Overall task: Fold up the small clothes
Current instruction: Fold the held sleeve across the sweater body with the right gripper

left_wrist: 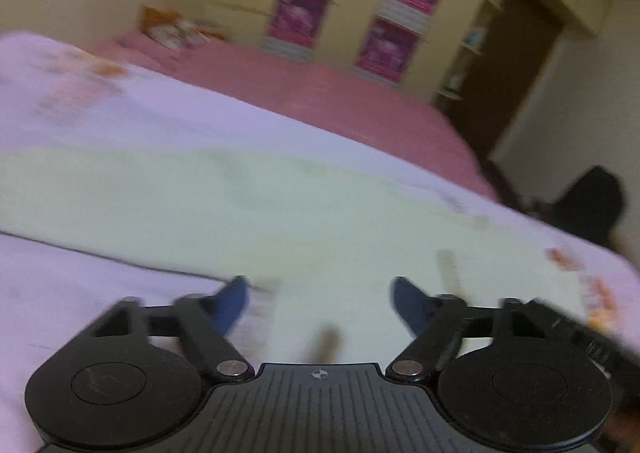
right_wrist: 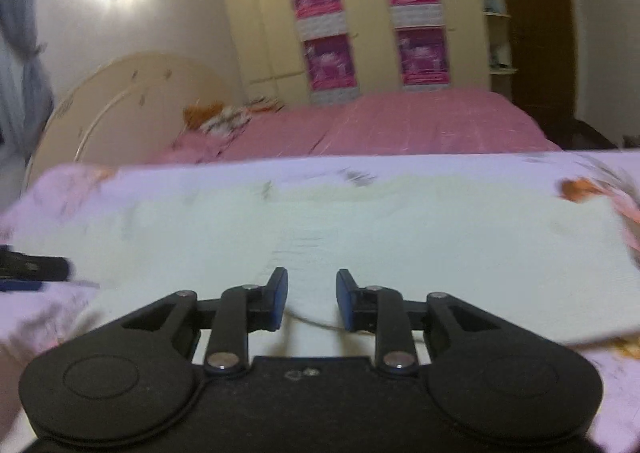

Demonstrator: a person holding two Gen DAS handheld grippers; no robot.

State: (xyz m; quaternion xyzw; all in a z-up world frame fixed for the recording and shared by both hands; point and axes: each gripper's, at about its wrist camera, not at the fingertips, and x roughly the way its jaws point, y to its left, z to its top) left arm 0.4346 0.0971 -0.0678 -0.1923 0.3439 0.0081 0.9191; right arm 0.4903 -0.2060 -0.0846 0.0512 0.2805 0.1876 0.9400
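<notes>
Lying flat on the lilac floral sheet [right_wrist: 60, 189] of the bed, the pale green garment [right_wrist: 400, 237] is spread ahead of both claws. The right claw [right_wrist: 311, 299] is seen with jaws slightly apart and nothing pinched; the left claw [left_wrist: 320, 303] stands wide over the cloth's near edge, empty too. A fold could be spoiled if the sheet were caught along with the hem, or if only one layer were taken, so that the cloth is dragged askew
</notes>
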